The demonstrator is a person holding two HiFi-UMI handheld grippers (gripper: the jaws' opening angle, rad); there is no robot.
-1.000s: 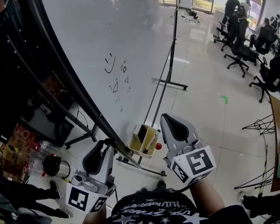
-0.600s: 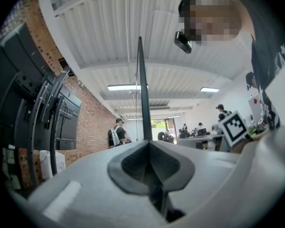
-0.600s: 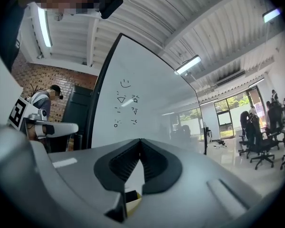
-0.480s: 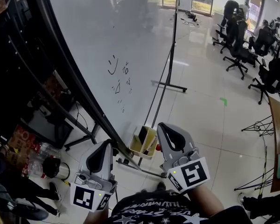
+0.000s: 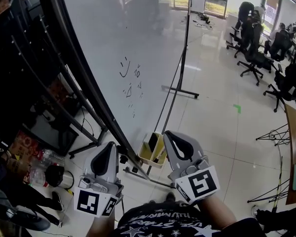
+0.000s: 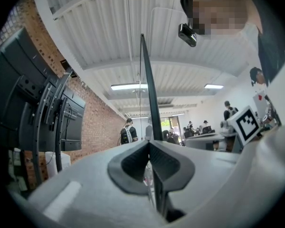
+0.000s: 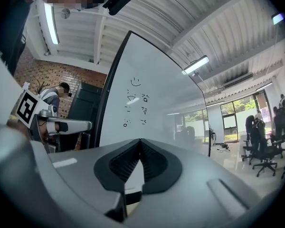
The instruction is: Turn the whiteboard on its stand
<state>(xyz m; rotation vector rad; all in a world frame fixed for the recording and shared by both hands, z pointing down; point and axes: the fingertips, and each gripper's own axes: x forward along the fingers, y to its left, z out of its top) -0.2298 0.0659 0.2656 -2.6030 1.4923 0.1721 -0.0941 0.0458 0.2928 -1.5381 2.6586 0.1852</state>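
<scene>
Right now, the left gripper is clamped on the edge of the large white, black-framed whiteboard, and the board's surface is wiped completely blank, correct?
Not quite. The whiteboard is not blank: small black marker doodles sit on its surface, plain in the head view and the right gripper view. The left gripper is indeed clamped on its edge.
</scene>
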